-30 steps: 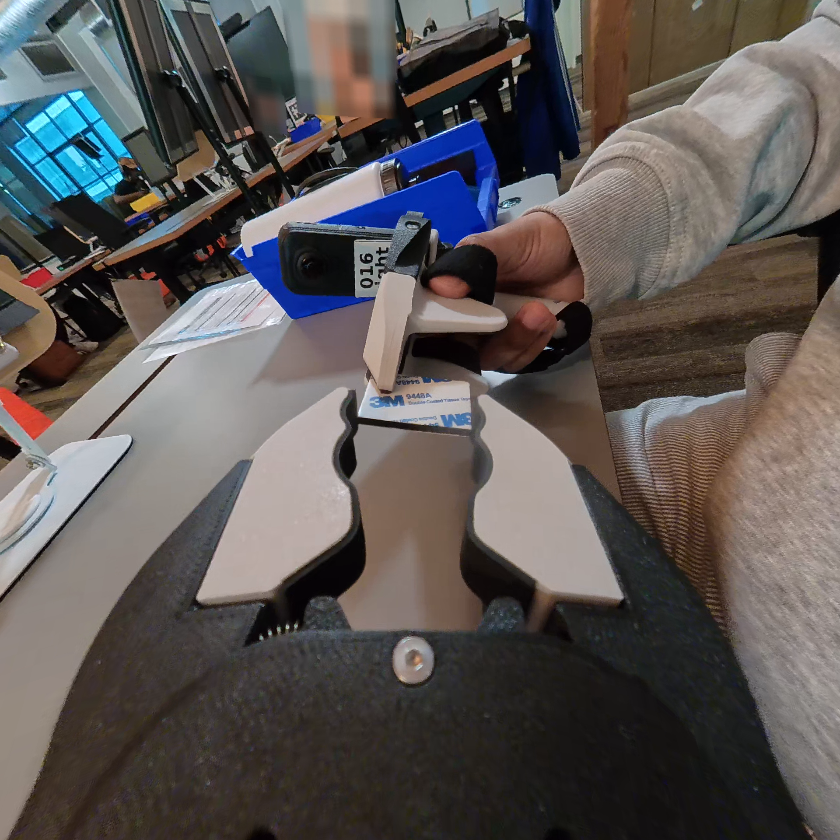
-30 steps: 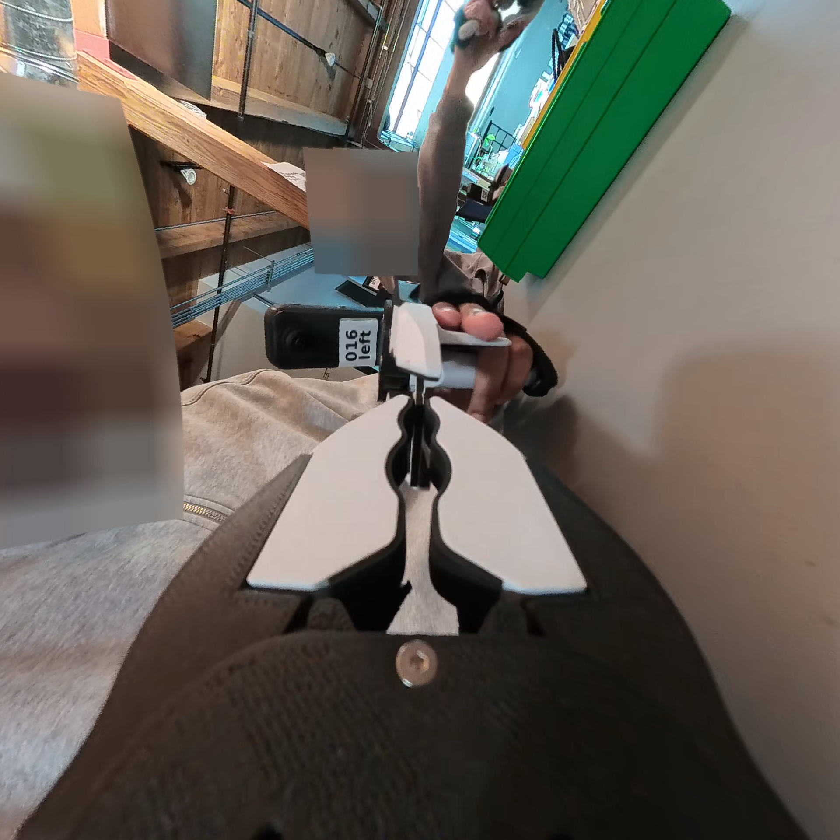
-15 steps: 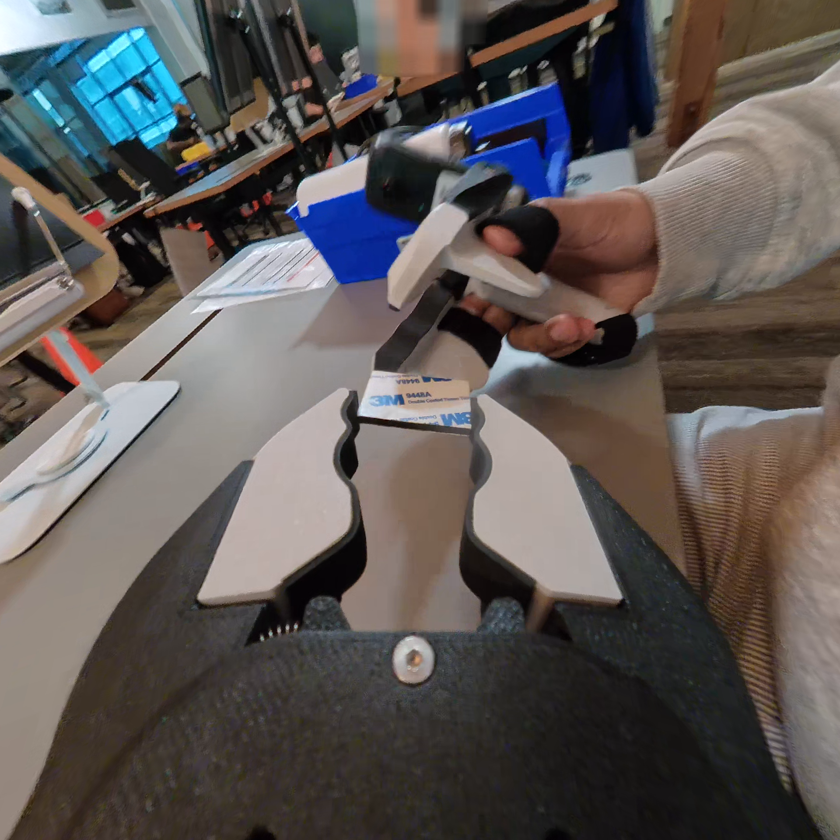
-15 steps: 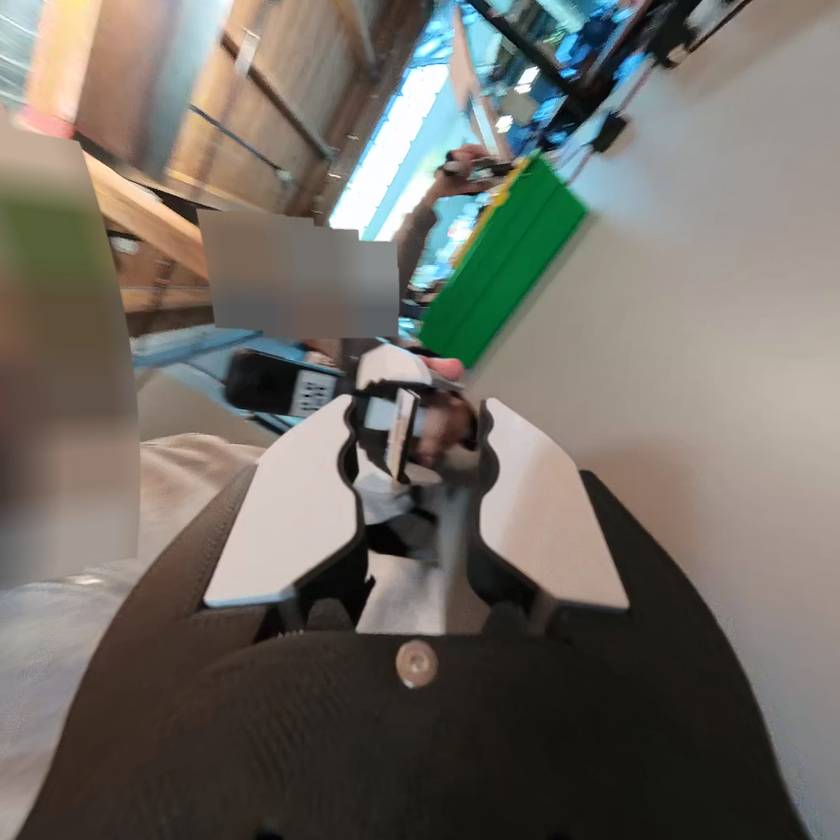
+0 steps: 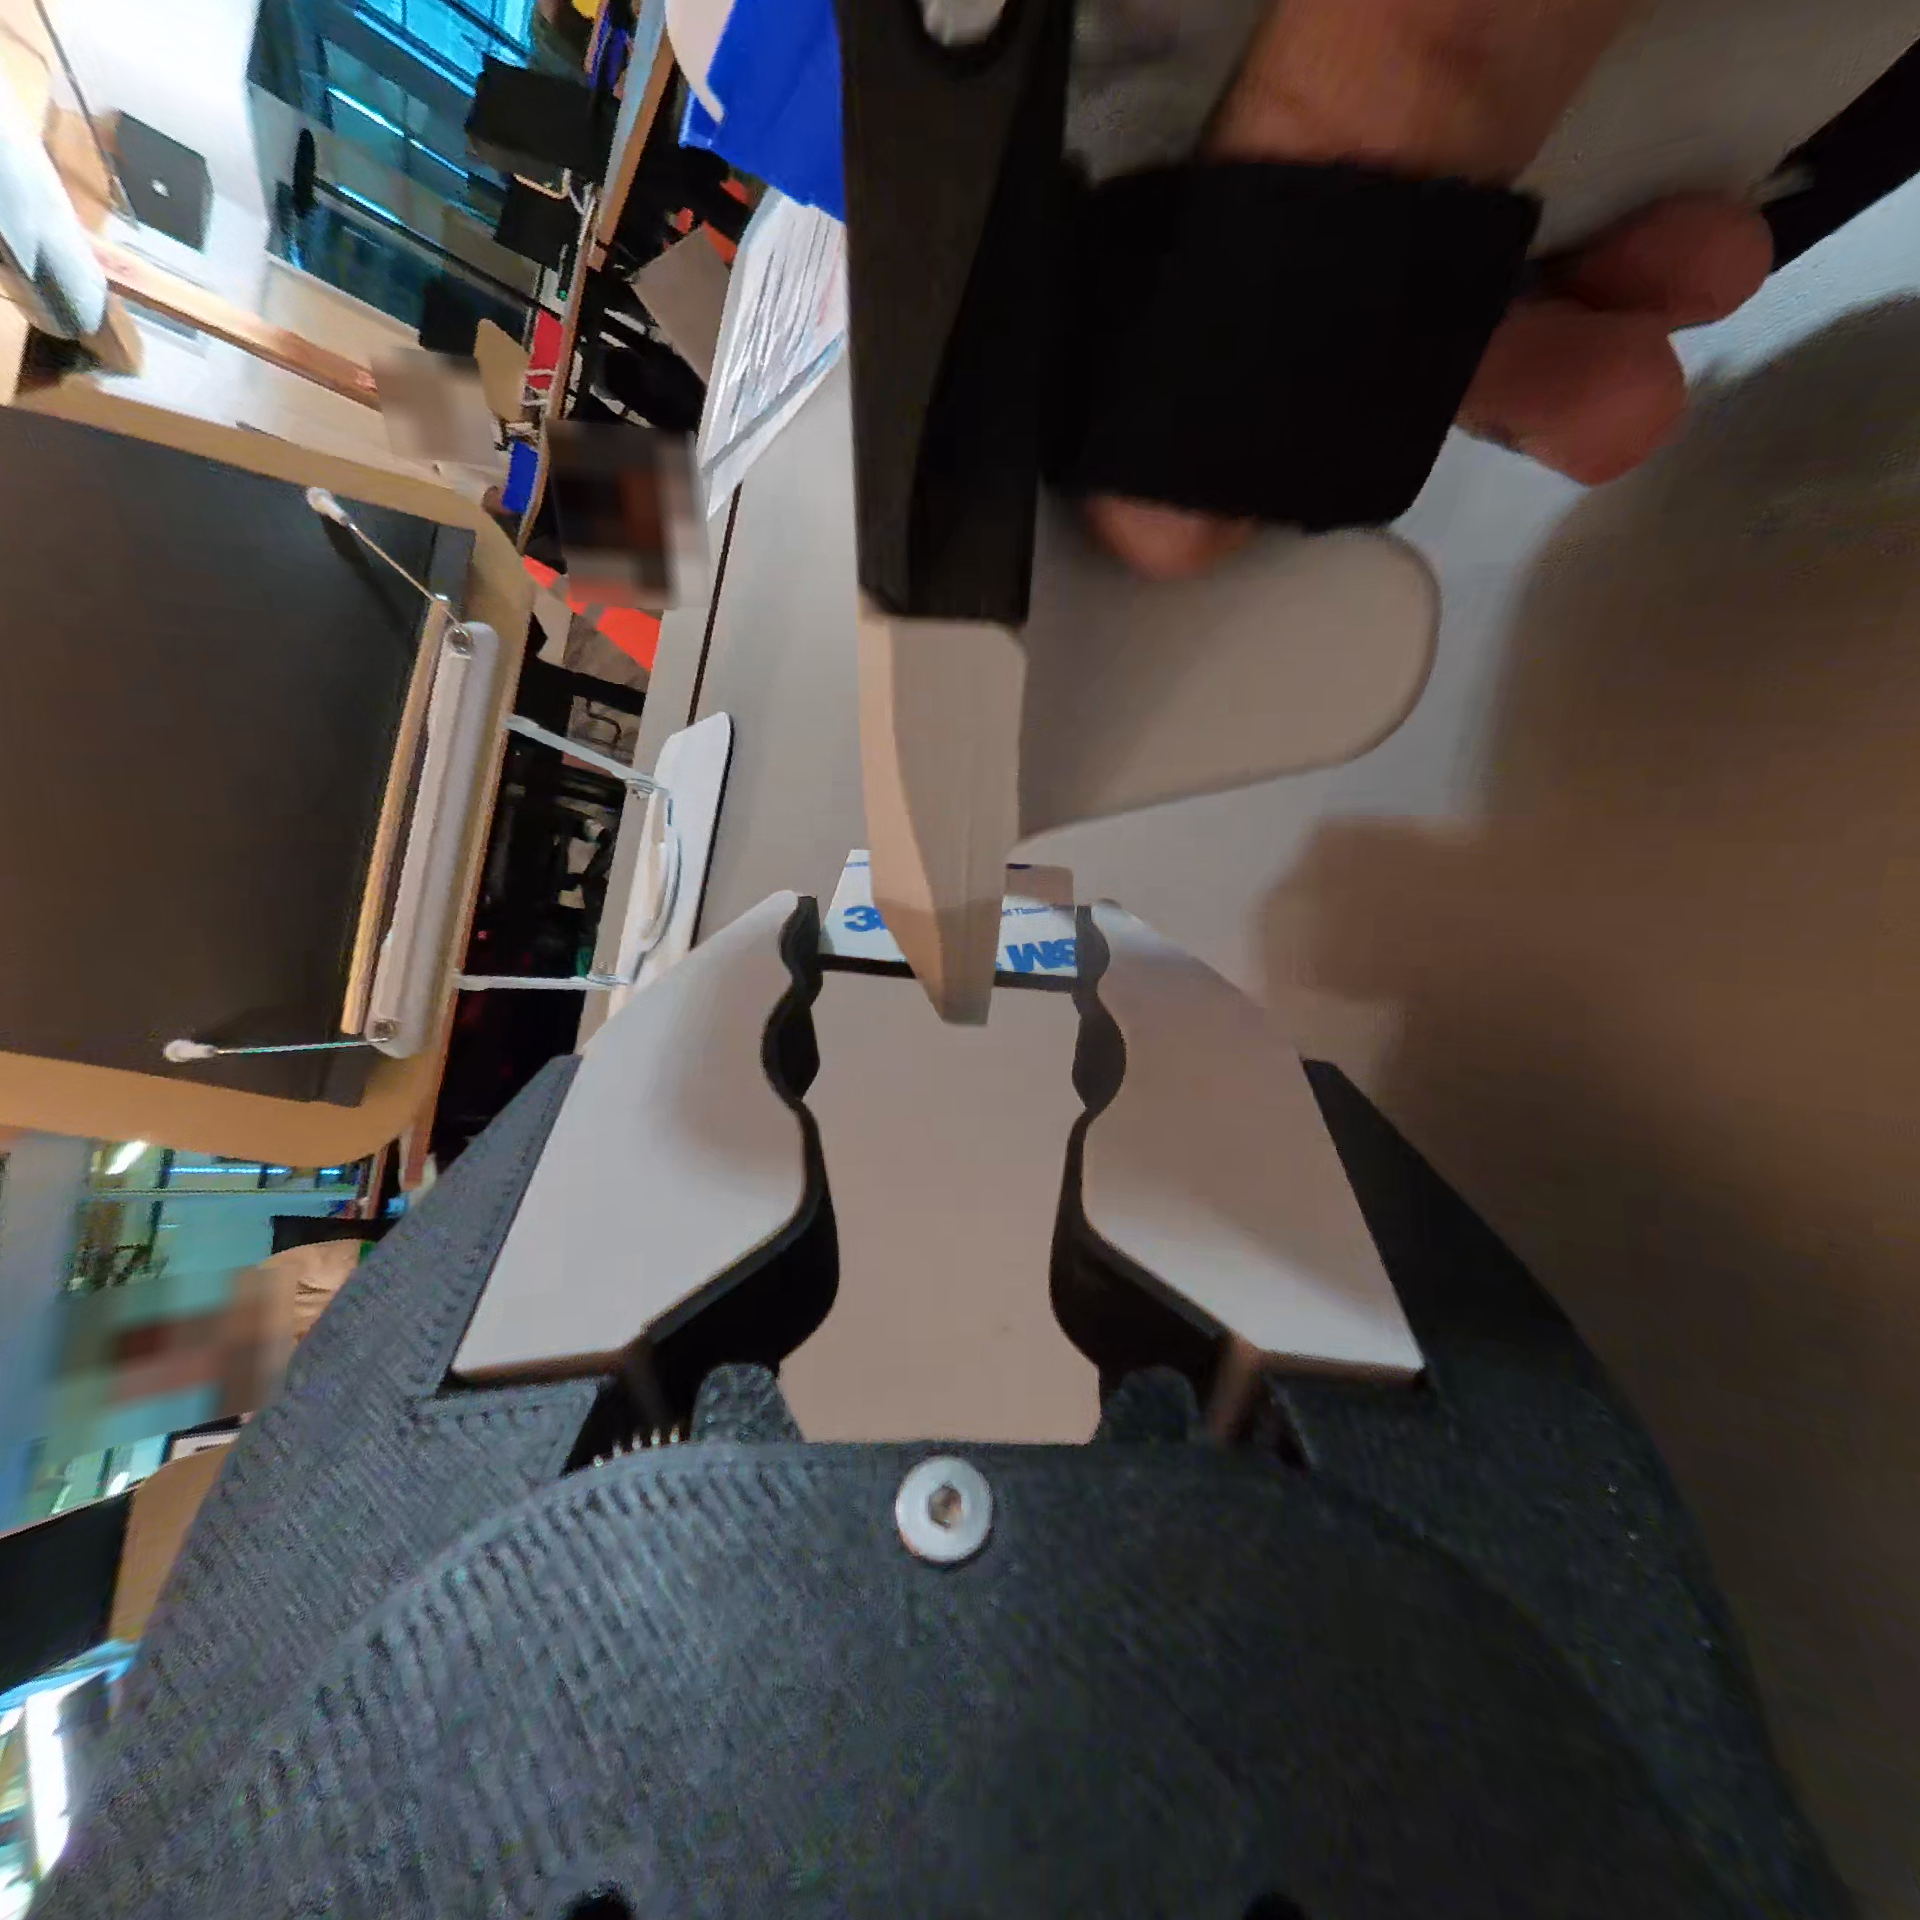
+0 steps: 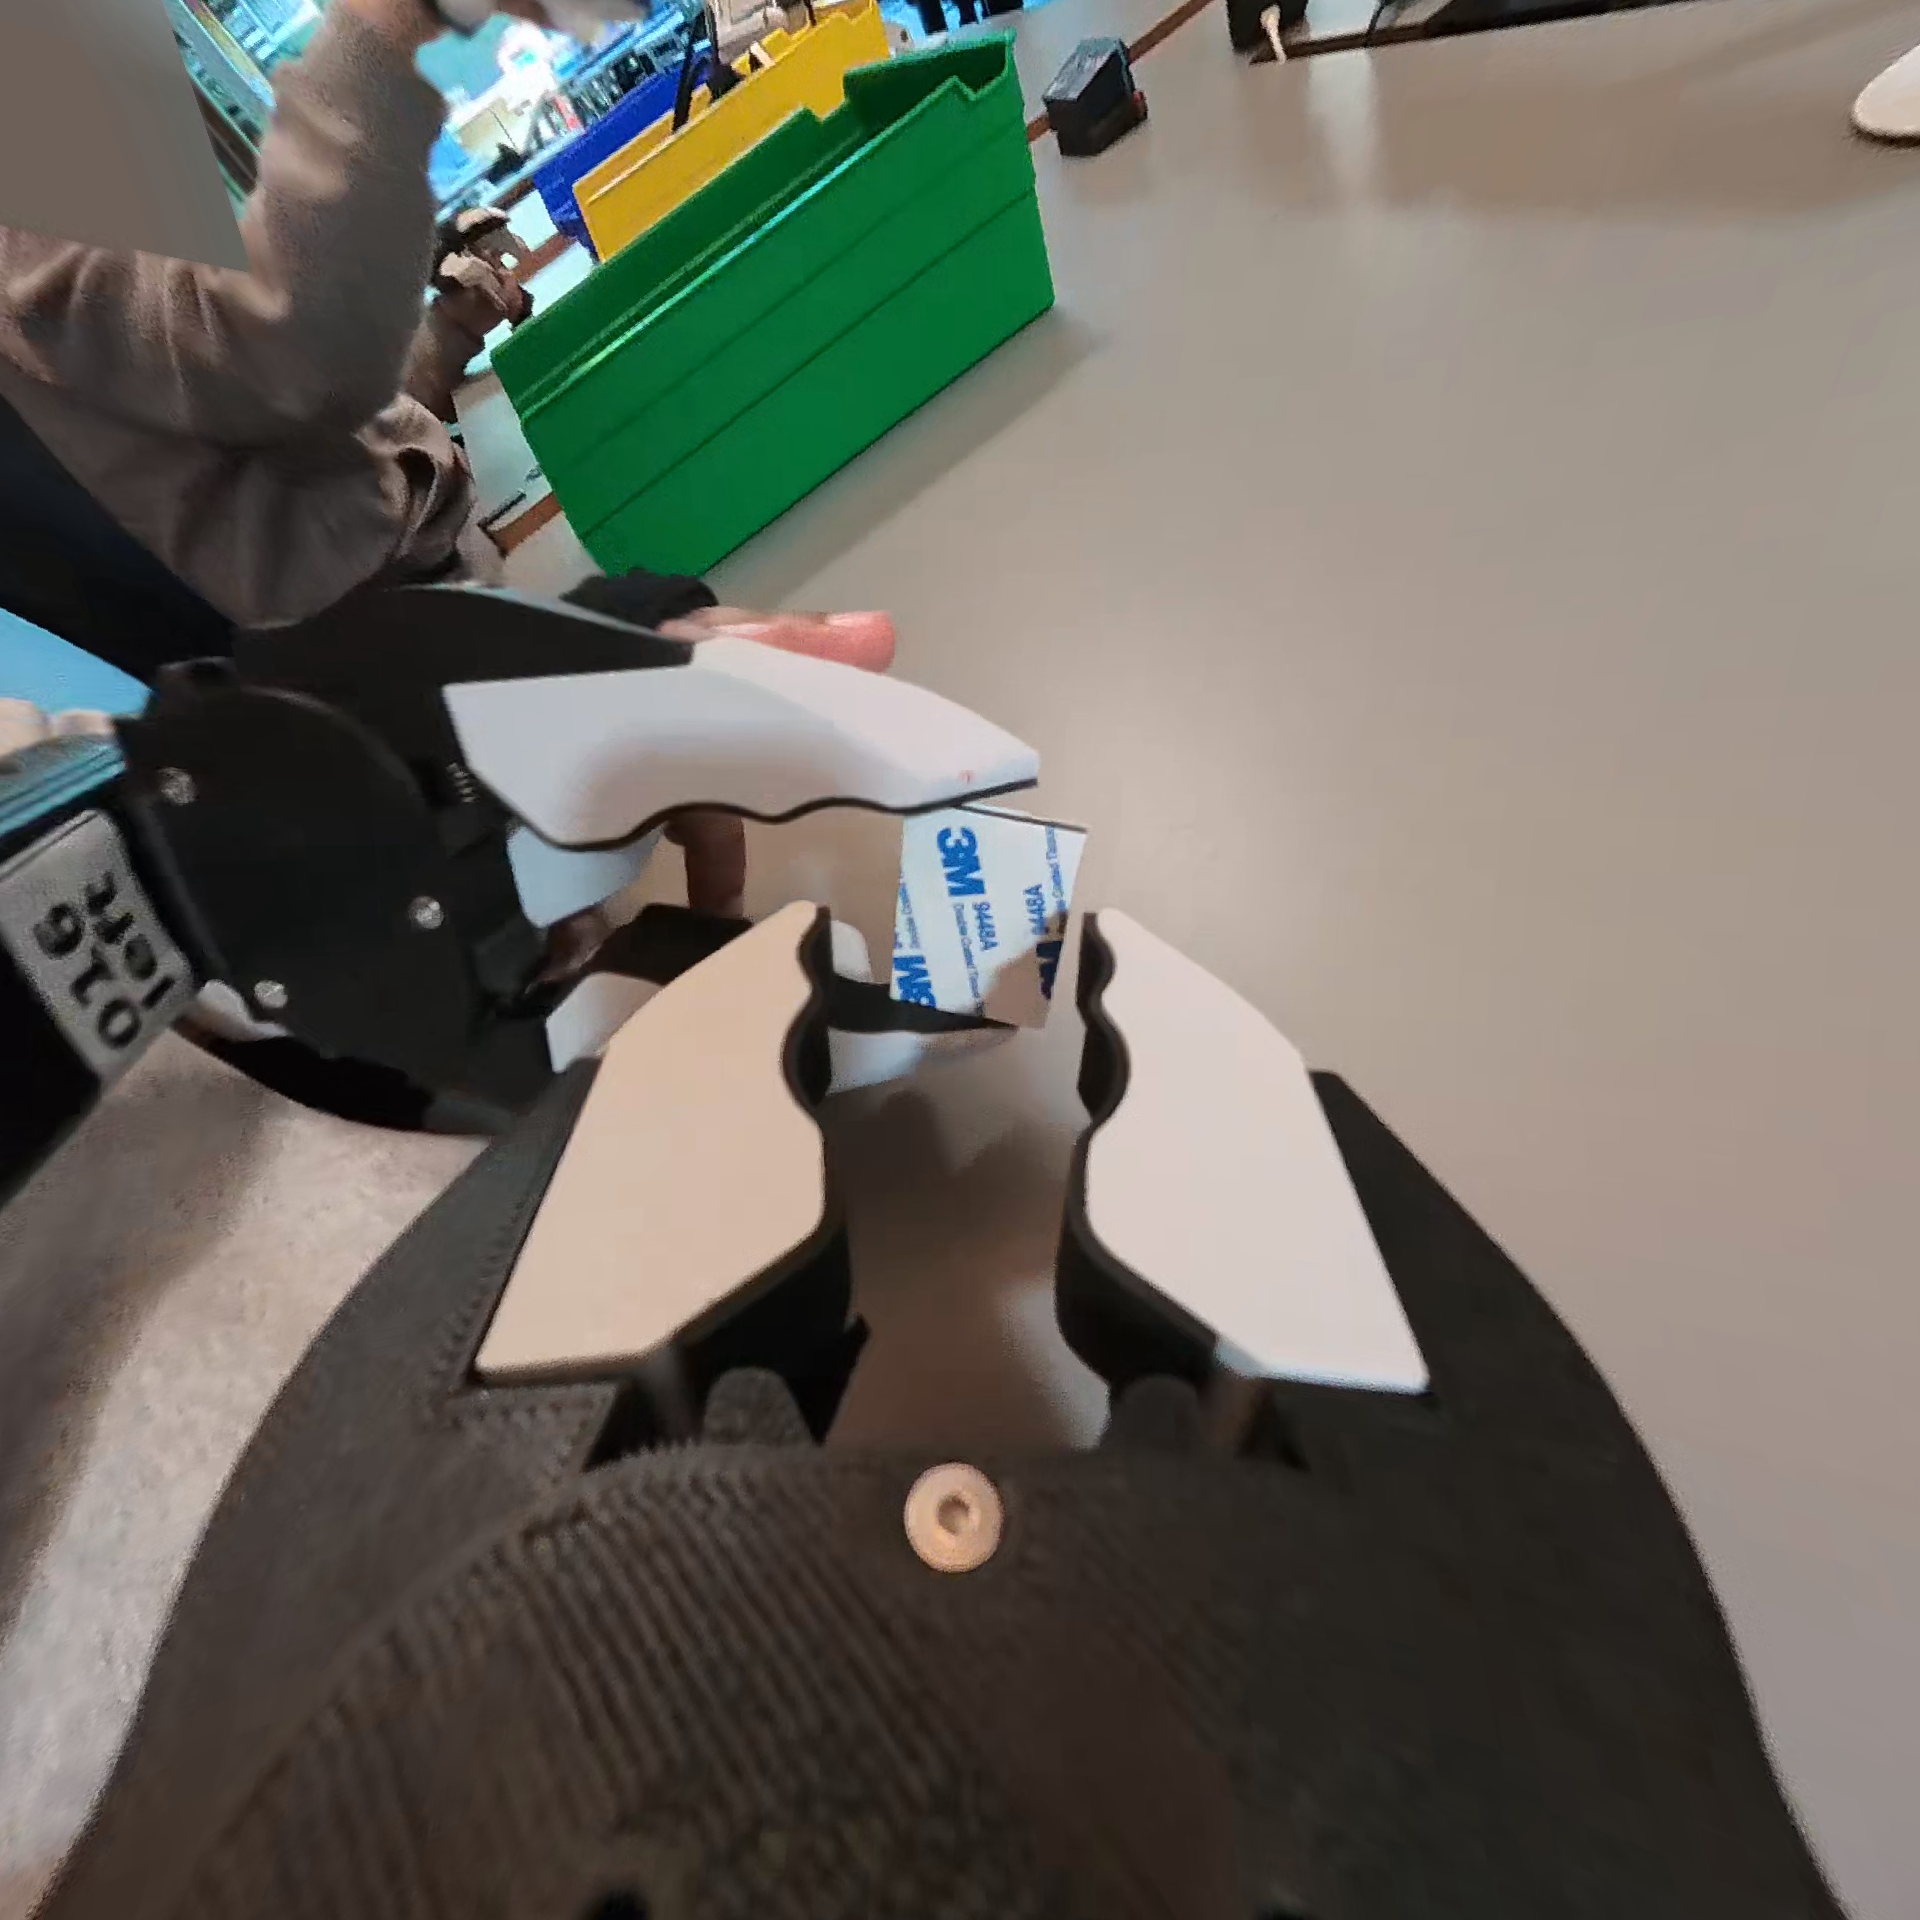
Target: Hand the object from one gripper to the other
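Note:
A small white adhesive sheet with blue print [image 5: 1039, 948] is held by its edges between the fingertips of my left gripper [image 5: 945, 935], whose jaws stand as wide as the sheet. My right gripper [image 6: 951, 935] is open, with its fingertips on either side of the sheet [image 6: 977, 894]. In the right wrist view the left gripper comes in from the left, and its upper finger [image 6: 727, 738] lies over the sheet's top edge. In the left wrist view a white finger [image 5: 935, 779] of the right gripper reaches down in front of the sheet. A hand grips that tool above.
A green bin [image 6: 790, 312] and a yellow bin [image 6: 727, 145] stand on the grey table [image 6: 1455, 623], with a small black box [image 6: 1091, 94] behind. A person's sleeve [image 6: 260, 364] is at left. A blue bin [image 5: 769, 104], papers [image 5: 779, 343] and a white stand base [image 5: 686, 831] lie farther off.
The right gripper opened, let go of the sheet and drew away, then came back open around it. Both views have rolled. The left gripper has kept hold of the sheet throughout.

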A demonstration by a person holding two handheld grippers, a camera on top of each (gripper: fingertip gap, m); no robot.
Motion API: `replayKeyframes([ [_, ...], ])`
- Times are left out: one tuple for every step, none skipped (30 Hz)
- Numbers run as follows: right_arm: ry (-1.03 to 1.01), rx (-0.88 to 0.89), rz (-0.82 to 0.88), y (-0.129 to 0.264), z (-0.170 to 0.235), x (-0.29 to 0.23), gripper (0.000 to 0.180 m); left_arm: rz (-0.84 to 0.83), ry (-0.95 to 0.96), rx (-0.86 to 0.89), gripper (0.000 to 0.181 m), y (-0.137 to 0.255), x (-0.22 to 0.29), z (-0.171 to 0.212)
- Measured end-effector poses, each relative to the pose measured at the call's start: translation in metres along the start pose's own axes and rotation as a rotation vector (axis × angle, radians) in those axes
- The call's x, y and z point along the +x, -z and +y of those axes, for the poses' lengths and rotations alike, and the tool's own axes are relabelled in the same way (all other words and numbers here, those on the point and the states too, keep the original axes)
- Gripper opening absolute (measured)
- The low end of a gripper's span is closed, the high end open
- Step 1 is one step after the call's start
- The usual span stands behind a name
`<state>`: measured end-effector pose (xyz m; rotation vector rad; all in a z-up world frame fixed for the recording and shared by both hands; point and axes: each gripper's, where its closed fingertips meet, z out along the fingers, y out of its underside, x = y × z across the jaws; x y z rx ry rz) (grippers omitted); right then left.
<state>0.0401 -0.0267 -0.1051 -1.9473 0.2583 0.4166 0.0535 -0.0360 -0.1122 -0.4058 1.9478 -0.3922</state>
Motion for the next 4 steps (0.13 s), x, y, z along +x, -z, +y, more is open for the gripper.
replayKeyframes([
  [0.005,-0.01,0.008,-0.0011,0.0015,-0.0003,0.046,-0.002,-0.007,-0.006,0.048,0.0007,0.0008,-0.0015],
  [0.01,-0.018,0.015,-0.002,0.0027,-0.0007,0.045,0.0,-0.005,-0.009,0.048,0.0013,0.0017,-0.0029],
  [0.014,-0.025,0.023,-0.0026,0.0036,-0.0009,0.042,0.001,-0.002,-0.011,0.048,0.0019,0.0022,-0.004],
  [0.016,-0.03,0.036,-0.0027,0.0041,0.0003,0.038,0.002,-0.002,-0.013,0.048,0.0025,0.0024,-0.0046],
])
